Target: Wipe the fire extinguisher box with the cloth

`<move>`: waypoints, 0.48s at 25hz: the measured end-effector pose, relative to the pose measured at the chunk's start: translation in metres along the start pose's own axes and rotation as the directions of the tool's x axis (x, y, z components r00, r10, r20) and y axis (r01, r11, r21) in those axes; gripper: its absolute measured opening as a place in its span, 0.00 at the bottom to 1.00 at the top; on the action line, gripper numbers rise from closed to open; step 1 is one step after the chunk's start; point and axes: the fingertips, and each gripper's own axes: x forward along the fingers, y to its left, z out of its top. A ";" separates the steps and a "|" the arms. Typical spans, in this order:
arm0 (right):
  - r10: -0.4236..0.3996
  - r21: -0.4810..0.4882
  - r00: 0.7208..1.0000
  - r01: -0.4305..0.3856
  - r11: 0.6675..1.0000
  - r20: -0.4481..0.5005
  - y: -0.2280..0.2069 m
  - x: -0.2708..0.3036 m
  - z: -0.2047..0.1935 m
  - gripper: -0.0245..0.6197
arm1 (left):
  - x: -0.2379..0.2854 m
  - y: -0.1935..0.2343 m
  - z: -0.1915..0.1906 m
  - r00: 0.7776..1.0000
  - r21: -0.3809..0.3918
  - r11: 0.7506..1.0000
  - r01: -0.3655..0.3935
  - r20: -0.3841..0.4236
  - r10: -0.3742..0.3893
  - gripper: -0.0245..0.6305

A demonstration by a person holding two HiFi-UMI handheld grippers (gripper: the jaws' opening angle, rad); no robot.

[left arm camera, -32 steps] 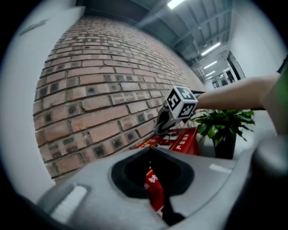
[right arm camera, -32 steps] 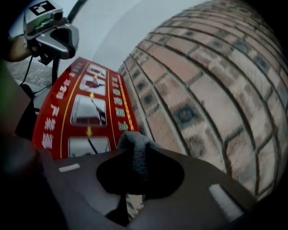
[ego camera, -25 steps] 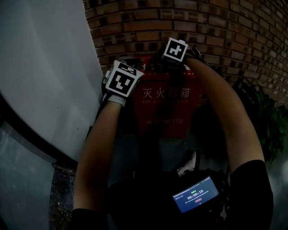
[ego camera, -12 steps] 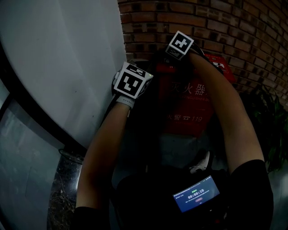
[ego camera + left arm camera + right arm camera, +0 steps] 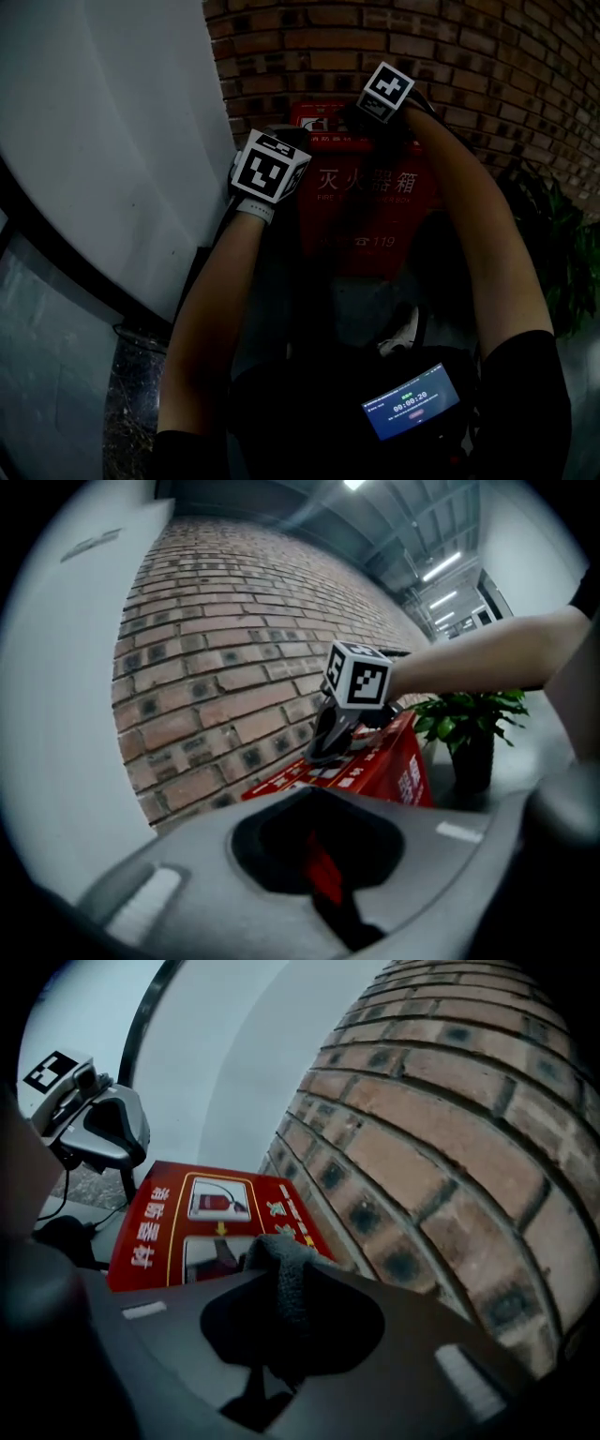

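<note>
The red fire extinguisher box [image 5: 366, 211] stands against the brick wall, with white characters on its front. My left gripper [image 5: 323, 878] is at the box's top left corner [image 5: 279, 141]. Its jaws are shut, and a strip of the red box shows between them. My right gripper [image 5: 281, 1312] is shut on a dark grey cloth [image 5: 281, 1265] and rests on the box's top face [image 5: 159, 1232], right of the middle in the head view [image 5: 367, 114]. The left gripper view shows the right gripper [image 5: 330, 747] pressing down on the box top [image 5: 375, 766].
A brick wall [image 5: 422, 37] runs directly behind the box. A curved white wall [image 5: 103, 141] stands close on the left. A potted green plant [image 5: 553, 253] stands on the floor to the right. A device with a lit screen [image 5: 412, 405] hangs at the person's chest.
The right gripper with the cloth has slid along the box top, leftward and then back toward the right. The left gripper has stayed at the left corner. The head camera swung sideways and back.
</note>
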 end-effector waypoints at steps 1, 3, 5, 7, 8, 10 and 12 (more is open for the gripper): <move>-0.016 0.003 1.000 0.016 1.000 -0.014 -0.008 -0.006 -0.013 0.10 | 0.004 -0.007 0.005 1.000 -0.004 1.000 0.010 0.002 -0.010 0.04; -0.037 0.021 0.999 0.037 0.999 -0.029 -0.018 -0.022 -0.037 0.10 | 0.013 -0.023 0.015 1.000 -0.002 1.000 0.028 0.006 -0.028 0.04; -0.048 0.042 0.998 0.049 0.998 -0.032 -0.028 -0.036 -0.062 0.10 | 0.025 -0.035 0.022 0.999 0.011 0.999 0.039 0.009 -0.039 0.04; -0.069 0.064 0.997 0.072 0.995 -0.044 -0.042 -0.049 -0.088 0.10 | 0.032 -0.046 0.029 0.999 0.016 0.999 0.046 0.011 -0.047 0.04; -0.080 0.081 0.995 0.084 0.993 -0.052 -0.046 -0.057 -0.100 0.10 | 0.036 -0.050 0.031 0.999 0.018 0.999 0.050 0.010 -0.050 0.04; -0.105 0.113 0.992 0.112 0.987 -0.066 -0.054 -0.072 -0.121 0.10 | 0.042 -0.058 0.034 0.998 0.024 0.998 0.056 0.010 -0.057 0.04; -0.135 0.136 0.987 0.145 0.980 -0.082 -0.068 -0.082 -0.144 0.10 | 0.046 -0.064 0.035 0.998 0.026 0.998 0.059 0.007 -0.059 0.04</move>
